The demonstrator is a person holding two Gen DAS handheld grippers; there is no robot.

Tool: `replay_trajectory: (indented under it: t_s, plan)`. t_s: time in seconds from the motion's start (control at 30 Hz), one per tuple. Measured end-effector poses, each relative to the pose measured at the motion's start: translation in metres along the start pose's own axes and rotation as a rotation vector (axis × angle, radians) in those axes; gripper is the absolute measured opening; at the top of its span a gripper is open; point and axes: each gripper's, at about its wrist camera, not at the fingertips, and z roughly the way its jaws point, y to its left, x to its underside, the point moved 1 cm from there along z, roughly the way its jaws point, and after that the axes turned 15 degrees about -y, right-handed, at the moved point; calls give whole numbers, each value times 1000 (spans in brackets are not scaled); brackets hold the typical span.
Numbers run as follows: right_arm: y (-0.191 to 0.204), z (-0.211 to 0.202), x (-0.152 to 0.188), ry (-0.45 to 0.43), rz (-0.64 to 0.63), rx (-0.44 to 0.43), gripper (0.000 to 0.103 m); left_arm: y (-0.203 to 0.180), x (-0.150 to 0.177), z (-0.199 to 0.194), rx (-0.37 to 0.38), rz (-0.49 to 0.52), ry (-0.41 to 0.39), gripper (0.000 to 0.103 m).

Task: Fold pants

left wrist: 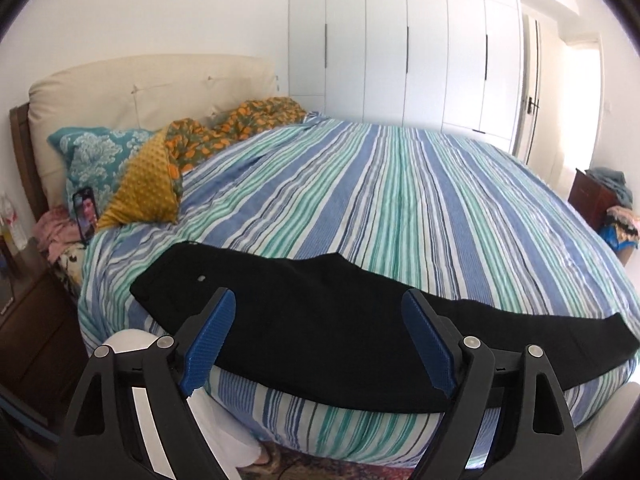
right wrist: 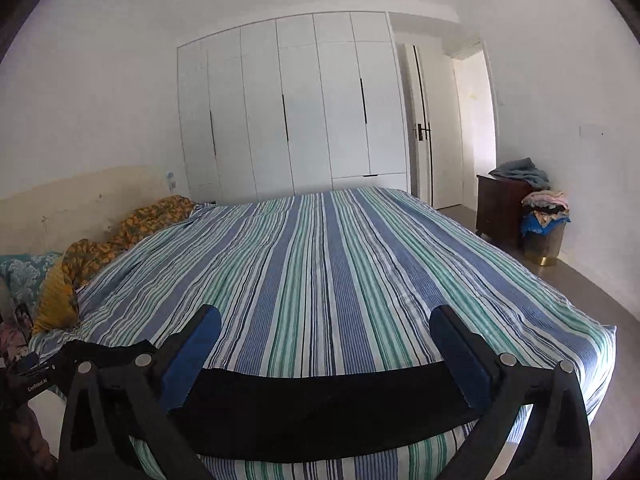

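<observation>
**Both hand-held grippers wide and empty above black pants on the bed**

Left wrist view: the left hand-held gripper (left wrist: 318, 336) stands wide, its two fingers well apart, with nothing between them and no cloth touching the pads. The fingers are black angular plastic with round metal pins; the pads (left wrist: 210, 340) are blue with a fine ribbed grain. Beyond them lie the pants (left wrist: 320, 320), black, matte and smooth, flat on the near edge of the bed (left wrist: 400, 200). Their long axis runs left to right along that edge. The broad end, with a small pale button, points left; the narrow end tapers off to the right. The bedcover is a woven cloth in blue, green and white stripes running from near to far. At the far left lie a teal patterned pillow (left wrist: 90, 156), a mustard dotted cushion (left wrist: 146, 188) and an orange floral blanket (left wrist: 236, 128) against a cream padded headboard (left wrist: 140, 84). Smooth white wardrobe doors (left wrist: 404, 48) fill the far wall.

Right wrist view: the right hand-held gripper (right wrist: 326, 350) is also spread wide and holds nothing. The pants (right wrist: 320, 416) cross the frame as a flat black band on the near bed edge, below and between the fingers. A dark wooden cabinet (right wrist: 500, 208) and a basket (right wrist: 544, 236) heaped with clothes stand at the far right.
</observation>
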Motion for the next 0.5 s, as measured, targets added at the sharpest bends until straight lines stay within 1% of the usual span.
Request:
replay_trajectory:
  t_s: [0.07, 0.1, 0.17, 0.23, 0.3, 0.37, 0.5]
  plan:
    - [10, 8, 10, 25, 9, -32, 103, 0, -5, -4, 14, 0, -12, 94]
    - [14, 12, 16, 43, 12, -43, 103, 0, -6, -6, 17, 6, -27, 95]
    - [19, 20, 30, 81, 13, -55, 103, -2, -5, -6, 18, 34, -47, 96]
    - [26, 29, 43, 132, -1, -60, 103, -6, -1, 0, 25, 59, -36, 96]
    - [31, 31, 50, 176, -31, -70, 103, -8, 4, 6, 39, 55, -21, 96]
    - [38, 29, 49, 169, -75, -76, 103, -11, 7, 8, 68, 34, 2, 96]
    - [46, 16, 33, 118, -142, -73, 103, -13, 7, 6, 103, 27, 6, 96]
